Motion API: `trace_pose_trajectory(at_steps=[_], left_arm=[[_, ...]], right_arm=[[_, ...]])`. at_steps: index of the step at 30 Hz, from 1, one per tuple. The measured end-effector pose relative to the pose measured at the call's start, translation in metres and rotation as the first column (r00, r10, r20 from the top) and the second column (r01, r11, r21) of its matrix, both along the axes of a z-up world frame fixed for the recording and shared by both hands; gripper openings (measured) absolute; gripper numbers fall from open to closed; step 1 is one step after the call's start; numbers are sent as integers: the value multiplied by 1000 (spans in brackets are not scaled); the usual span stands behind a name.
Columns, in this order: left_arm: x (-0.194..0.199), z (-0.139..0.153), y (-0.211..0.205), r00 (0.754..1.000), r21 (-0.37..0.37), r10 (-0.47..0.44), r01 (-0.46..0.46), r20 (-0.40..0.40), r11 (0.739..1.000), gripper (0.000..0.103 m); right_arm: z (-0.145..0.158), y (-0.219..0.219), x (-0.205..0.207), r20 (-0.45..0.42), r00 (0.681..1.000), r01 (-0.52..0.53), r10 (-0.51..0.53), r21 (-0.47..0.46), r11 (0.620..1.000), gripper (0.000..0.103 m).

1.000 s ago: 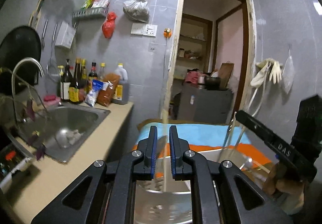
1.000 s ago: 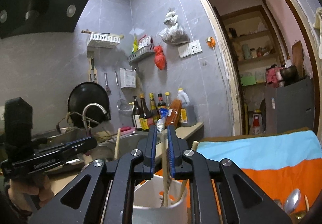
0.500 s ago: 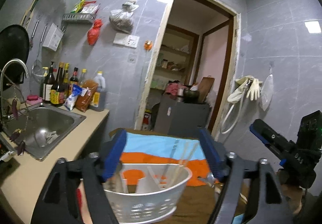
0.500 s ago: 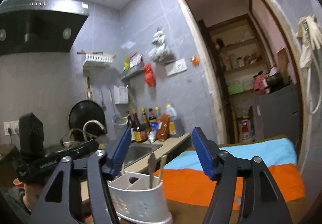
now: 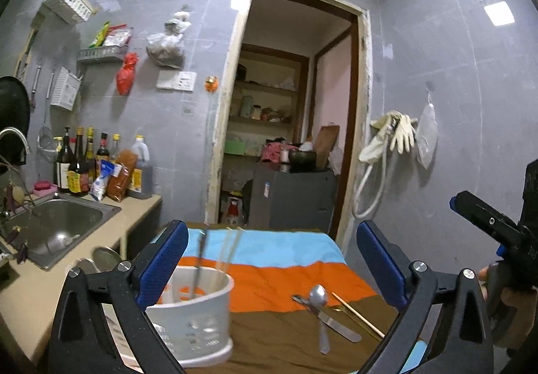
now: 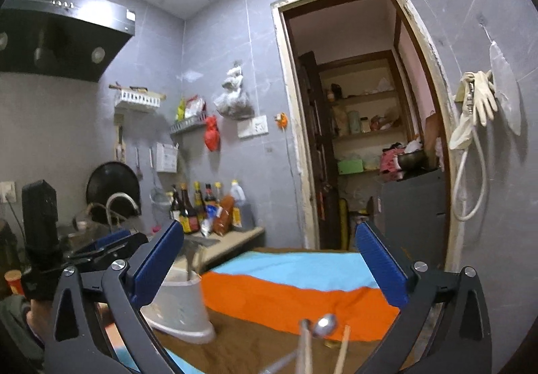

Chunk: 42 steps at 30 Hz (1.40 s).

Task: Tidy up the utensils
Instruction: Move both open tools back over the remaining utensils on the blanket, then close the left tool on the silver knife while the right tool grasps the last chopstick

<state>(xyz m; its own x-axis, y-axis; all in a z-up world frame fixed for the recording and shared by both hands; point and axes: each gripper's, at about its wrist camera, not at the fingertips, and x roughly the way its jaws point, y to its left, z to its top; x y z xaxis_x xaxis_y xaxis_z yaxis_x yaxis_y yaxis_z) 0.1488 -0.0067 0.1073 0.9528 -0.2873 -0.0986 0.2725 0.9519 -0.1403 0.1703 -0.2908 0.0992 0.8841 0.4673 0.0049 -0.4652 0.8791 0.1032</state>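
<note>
left gripper (image 5: 269, 259): jaws opening, nothing between | right gripper (image 6: 269, 259): jaws opening, nothing between | white holder (image 5: 195, 310): lower left, chopsticks upright inside | spoon (image 5: 319, 303), knife (image 5: 331, 320), loose chopstick (image 5: 356, 313): lower centre-right on cloth (image 5: 285, 269)
</note>
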Motion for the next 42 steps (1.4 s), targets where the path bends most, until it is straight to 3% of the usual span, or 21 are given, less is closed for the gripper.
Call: trace_pose_trajectory(at_steps=[15, 24, 30, 32, 38, 42], left_arm=[[42, -60, -65, 987, 98, -22, 39, -162, 994, 98], [79, -88, -83, 955, 140, -57, 102, -292, 985, 98], [106, -105, -92, 911, 143, -126, 196, -393, 970, 96], [115, -108, -97, 893, 141, -141, 220, -427, 965, 85], [150, -127, -97, 788, 61, -206, 294, -581, 954, 51], [167, -135, -97, 727, -2, -246, 319, -641, 948, 38]], right_arm=[[-58, -61, 30, -123, 988, 96, -96, -12, 995, 103], [-94, -68, 64, -257, 962, 87, -93, -34, 996, 99], [-110, -60, 87, -365, 928, 41, -71, -91, 995, 73], [-116, -56, 94, -404, 912, 29, -71, -110, 993, 70], [-129, -45, 113, -503, 863, -38, -45, -154, 987, 52], [-134, -39, 119, -545, 837, -72, -38, -179, 981, 43]])
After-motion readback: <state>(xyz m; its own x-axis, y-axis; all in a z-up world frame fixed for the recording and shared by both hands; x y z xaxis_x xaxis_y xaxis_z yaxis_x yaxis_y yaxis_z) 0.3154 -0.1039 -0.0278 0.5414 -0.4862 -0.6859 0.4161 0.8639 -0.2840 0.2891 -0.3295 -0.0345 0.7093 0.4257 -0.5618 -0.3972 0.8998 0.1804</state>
